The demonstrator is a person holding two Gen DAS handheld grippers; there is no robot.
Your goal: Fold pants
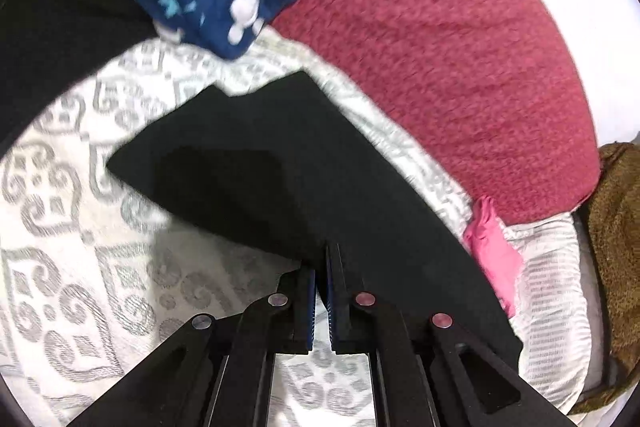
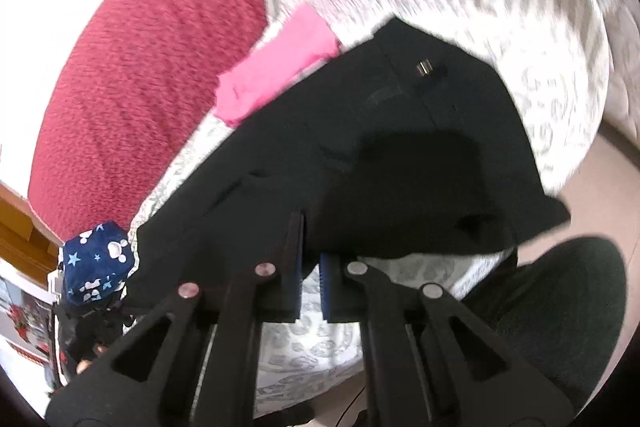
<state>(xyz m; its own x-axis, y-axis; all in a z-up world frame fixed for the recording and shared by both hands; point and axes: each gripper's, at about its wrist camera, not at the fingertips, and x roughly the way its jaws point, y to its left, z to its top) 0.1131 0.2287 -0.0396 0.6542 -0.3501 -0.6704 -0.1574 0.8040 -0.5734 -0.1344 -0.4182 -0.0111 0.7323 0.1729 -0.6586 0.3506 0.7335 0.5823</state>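
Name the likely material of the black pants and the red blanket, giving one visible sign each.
Black pants: probably smooth woven fabric, matte, no visible texture, with a small metal clasp at the waistband. Red blanket: seemingly a nubby knit or chenille, judging by its ridged, bumpy surface.

Left tongs (image 1: 321, 269) clamped on black pants (image 1: 260, 163)

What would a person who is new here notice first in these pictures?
The black pants lie across the patterned white bedding, and both the left claw and the right claw grip their near edge. Behind them spreads a large crimson blanket, with a pink cloth between.
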